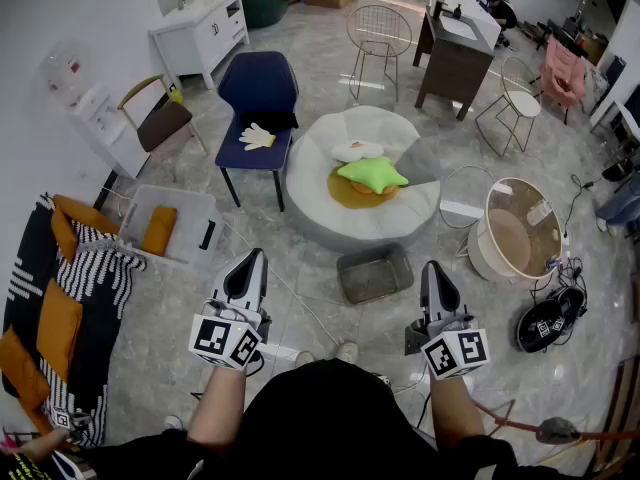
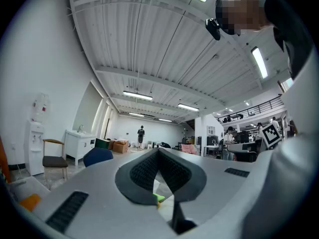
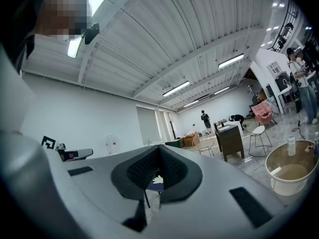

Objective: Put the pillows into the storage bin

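Pillows (image 1: 372, 175) lay heaped on the ottoman (image 1: 320, 213), well apart from the storage bin (image 1: 188, 218); left gripper (image 1: 254, 258) and right gripper (image 1: 433, 268) were closed on nothing; judged pre-pickup, next move needing a reach with jaws opened.

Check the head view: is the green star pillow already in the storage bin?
No, the green star pillow lies on the round white pouf, apart from the storage bin.

— Where are we holding the left gripper (image 1: 254, 258) and the right gripper (image 1: 433, 268)?
— Side by side, low in the frame, level. We have both sets of fingers (image 2: 142, 172) pressed together, empty.
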